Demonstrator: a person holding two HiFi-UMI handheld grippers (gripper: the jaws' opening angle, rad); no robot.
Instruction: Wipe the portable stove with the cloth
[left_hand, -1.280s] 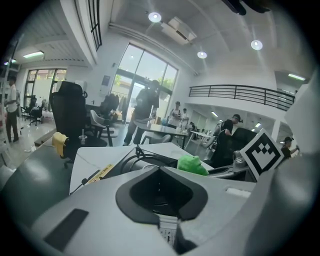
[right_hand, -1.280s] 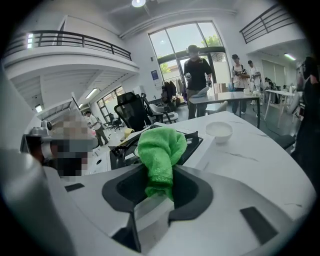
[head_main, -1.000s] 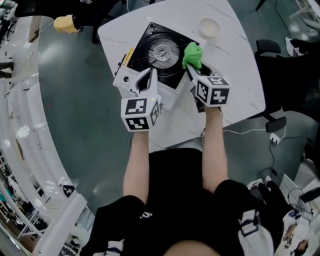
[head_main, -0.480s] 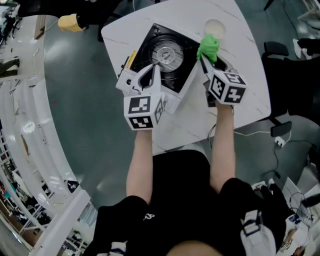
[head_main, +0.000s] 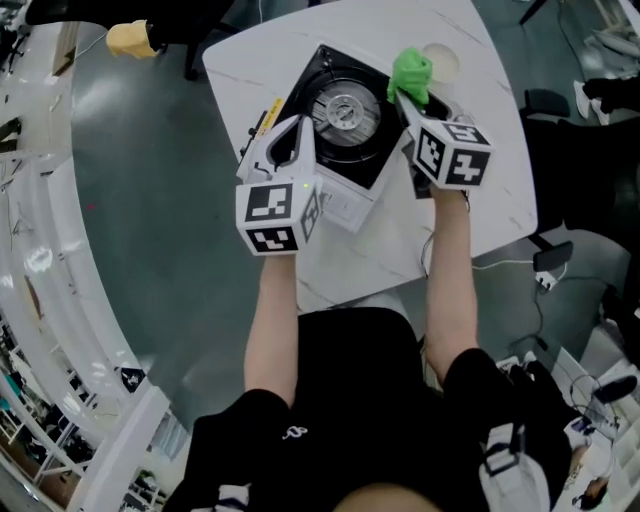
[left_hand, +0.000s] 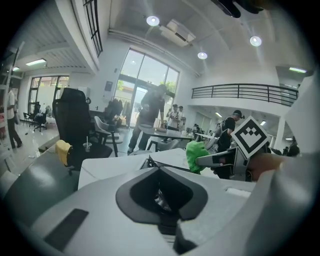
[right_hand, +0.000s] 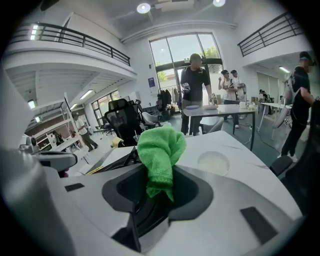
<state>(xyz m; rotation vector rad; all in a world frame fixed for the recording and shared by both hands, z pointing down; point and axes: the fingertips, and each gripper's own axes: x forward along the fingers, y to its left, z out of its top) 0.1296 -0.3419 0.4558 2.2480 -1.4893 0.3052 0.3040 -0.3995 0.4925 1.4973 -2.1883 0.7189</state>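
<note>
Head view, left to right: yellow object (head_main: 130, 38) off the table, at 10 o'clock from the stove. Left gripper (head_main: 300, 122) is over the portable gas stove's (head_main: 318, 68) near-left part, at 8 o'clock from the burner (head_main: 347, 104). Its tongs are pressed together with nothing between them; can't tell if the tips touch the casing. The stove has a black top and white body, and sits skewed on the white marble-pattern table (head_main: 480, 180). Right gripper (head_main: 408, 96) is at the stove's right edge, its tongs pinching the green microfiber cloth (head_main: 410, 70). The cloth is bunched and sticks up past the tips, at 2 o'clock from the burner. Round white disc (head_main: 442, 60) lies on the table just beside the cloth, at 1 o'clock from it.
</note>
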